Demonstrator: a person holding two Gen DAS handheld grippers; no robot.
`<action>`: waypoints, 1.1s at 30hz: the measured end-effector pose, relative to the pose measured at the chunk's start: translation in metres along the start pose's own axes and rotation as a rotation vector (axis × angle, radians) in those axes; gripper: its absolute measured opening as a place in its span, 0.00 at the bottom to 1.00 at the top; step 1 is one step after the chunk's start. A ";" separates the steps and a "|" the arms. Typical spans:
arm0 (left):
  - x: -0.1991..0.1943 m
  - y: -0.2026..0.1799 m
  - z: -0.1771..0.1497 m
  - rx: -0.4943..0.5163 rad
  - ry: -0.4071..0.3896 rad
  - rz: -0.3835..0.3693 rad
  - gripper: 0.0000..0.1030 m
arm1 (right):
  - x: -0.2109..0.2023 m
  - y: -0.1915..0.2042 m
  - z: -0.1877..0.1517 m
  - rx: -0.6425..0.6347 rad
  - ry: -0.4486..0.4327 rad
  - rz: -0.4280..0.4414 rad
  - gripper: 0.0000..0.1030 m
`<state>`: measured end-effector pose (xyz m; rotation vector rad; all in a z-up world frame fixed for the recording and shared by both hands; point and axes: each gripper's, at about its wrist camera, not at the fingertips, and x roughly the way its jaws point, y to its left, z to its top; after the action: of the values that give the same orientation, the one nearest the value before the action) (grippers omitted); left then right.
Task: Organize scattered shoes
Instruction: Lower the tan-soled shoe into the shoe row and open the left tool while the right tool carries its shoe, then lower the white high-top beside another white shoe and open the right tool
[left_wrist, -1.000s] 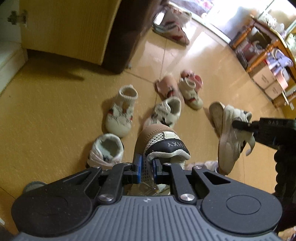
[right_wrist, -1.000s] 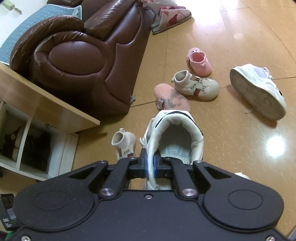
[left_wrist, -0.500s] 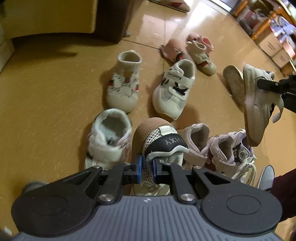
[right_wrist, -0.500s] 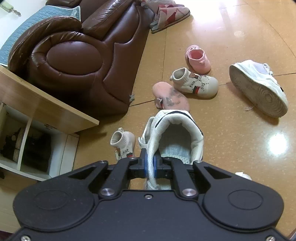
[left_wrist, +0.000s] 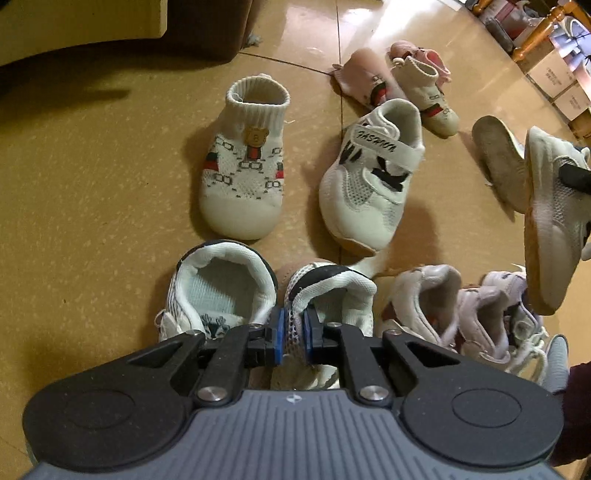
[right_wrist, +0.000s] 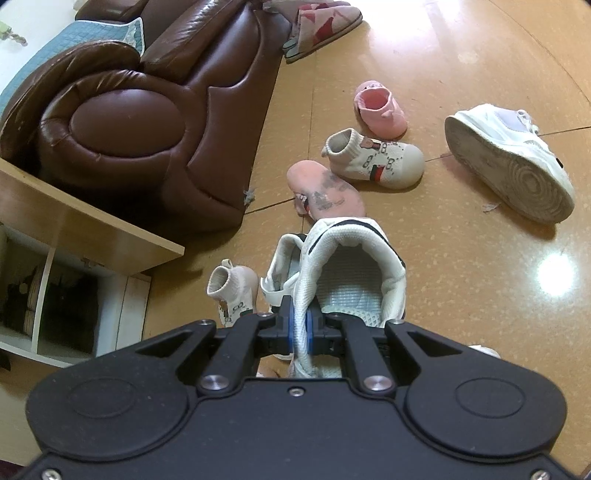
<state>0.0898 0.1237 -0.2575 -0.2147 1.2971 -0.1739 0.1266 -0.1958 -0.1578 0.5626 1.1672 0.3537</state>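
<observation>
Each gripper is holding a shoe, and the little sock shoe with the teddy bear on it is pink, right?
Not quite. The left gripper and right gripper each do hold a shoe, but the sock shoe with the teddy bear is white with red-and-green stripes, not pink. The left wrist view shows it.

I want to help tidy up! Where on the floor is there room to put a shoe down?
Bare floor lies left of the bear sock shoe, out toward the cabinet's shadow. Another open patch lies right of the held white shoe, below the big white sneaker. The row of shoes by the left gripper is packed tight.
</observation>
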 end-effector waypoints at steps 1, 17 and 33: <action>0.002 -0.002 0.001 0.020 0.003 0.010 0.09 | 0.001 0.000 0.000 0.000 0.001 0.001 0.06; -0.026 -0.029 0.002 0.041 -0.063 0.044 0.71 | 0.028 -0.008 0.006 0.040 0.031 -0.004 0.06; -0.069 -0.021 0.028 -0.167 -0.282 0.029 0.71 | 0.080 -0.016 0.019 0.080 0.079 -0.063 0.06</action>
<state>0.0984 0.1222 -0.1807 -0.3505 1.0334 -0.0092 0.1731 -0.1705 -0.2227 0.5845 1.2763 0.2782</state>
